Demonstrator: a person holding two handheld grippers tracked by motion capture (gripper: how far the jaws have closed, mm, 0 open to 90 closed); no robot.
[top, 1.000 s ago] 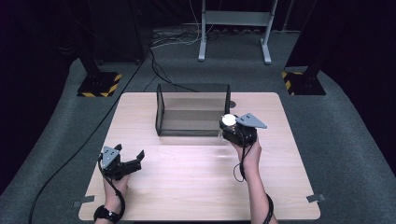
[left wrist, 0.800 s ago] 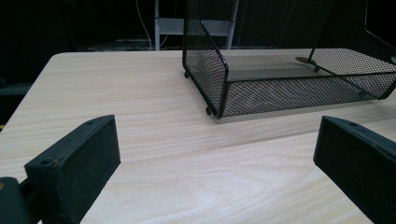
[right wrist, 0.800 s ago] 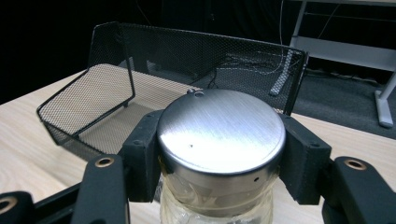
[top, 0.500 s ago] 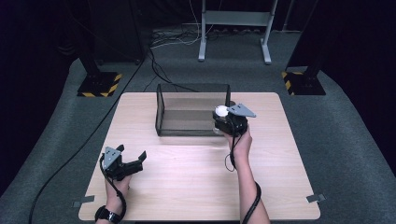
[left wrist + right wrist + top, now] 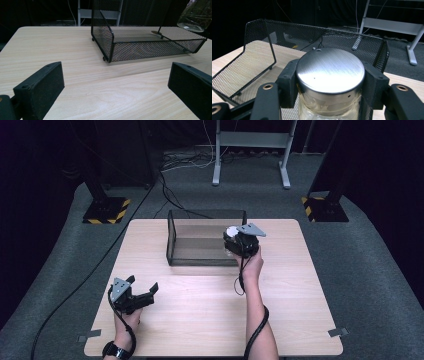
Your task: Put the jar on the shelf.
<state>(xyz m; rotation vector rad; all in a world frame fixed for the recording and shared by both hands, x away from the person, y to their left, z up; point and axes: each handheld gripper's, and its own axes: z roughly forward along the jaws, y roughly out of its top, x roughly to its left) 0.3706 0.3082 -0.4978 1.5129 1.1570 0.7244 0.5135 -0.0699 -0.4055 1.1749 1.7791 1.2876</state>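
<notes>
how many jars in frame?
1. The glass jar with a metal lid, clamped in the right gripper, held over the mesh basket's right end.

this looks like a lab or recording studio, not a home. a plain pale wooden table [image 5: 200, 320] stands alone on grey carpet [image 5: 380, 285], with black curtains or darkness on all sides. at the far left and far right, dark stand bases carry yellow-and-black hazard tape [image 5: 106, 211], the sort that hold up rig equipment. loose cables [image 5: 172, 195] trail across the floor at the far side, near the legs of a grey metal frame [image 5: 250, 155].
</notes>
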